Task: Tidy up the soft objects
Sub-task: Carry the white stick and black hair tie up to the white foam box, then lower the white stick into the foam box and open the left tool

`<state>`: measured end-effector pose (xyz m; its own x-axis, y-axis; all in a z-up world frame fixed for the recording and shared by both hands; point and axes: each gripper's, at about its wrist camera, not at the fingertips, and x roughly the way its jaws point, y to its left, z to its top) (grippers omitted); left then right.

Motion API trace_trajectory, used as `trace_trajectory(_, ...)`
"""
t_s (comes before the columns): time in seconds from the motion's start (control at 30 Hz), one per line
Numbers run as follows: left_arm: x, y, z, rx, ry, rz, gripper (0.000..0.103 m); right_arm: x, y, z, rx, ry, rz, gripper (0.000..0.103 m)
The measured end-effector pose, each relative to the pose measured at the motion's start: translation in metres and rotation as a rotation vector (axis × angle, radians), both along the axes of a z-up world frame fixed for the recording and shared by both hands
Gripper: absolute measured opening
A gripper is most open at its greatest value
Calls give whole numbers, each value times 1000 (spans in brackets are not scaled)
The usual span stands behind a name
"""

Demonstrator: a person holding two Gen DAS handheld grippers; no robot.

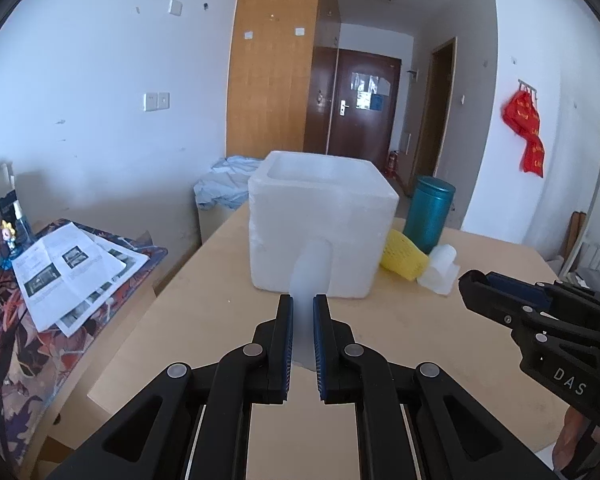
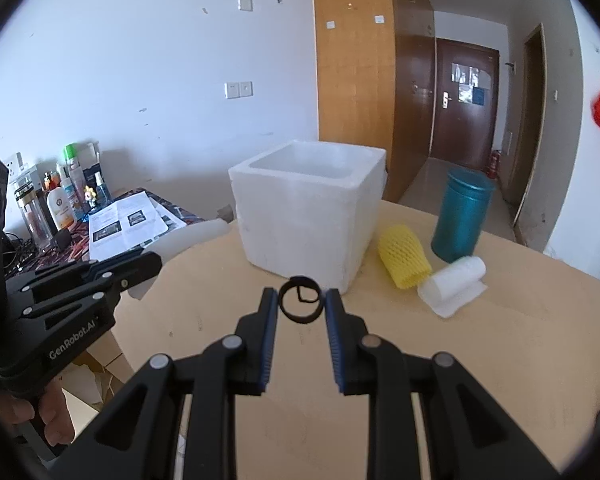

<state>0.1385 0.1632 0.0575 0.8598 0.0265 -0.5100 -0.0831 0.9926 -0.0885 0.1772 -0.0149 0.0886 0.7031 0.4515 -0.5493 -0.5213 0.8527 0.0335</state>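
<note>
My left gripper (image 1: 303, 300) is shut on a thin, translucent white foam sheet (image 1: 311, 268) that sticks out past its fingertips. It hangs in front of the white foam box (image 1: 320, 220), which stands open-topped on the wooden table (image 1: 228, 320). My right gripper (image 2: 300, 298) is shut on a black strip curled into a ring (image 2: 300, 319), just short of the box (image 2: 304, 216). A yellow foam net sleeve (image 2: 404, 256) and a white foam roll (image 2: 454, 280) lie right of the box. Each gripper shows in the other's view: right gripper (image 1: 470, 284), left gripper (image 2: 154, 260).
A teal canister (image 2: 462, 216) stands behind the yellow sleeve. To the left is a side table with printed papers (image 1: 68, 268) and bottles (image 2: 60, 204). A hand (image 2: 48, 416) holds the left gripper's handle. A corridor with a brown door (image 1: 364, 100) lies beyond.
</note>
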Motion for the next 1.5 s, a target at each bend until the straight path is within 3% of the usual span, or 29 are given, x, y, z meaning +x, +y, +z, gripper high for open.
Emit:
trace_trajectory(0.8, 71, 19, 39, 16, -37, 21, 10, 64, 34, 38, 9, -31, 62, 28)
trace_trajectory(1.5, 137, 8, 58, 23, -30, -49, 10, 115, 40, 54, 5, -49, 56, 28)
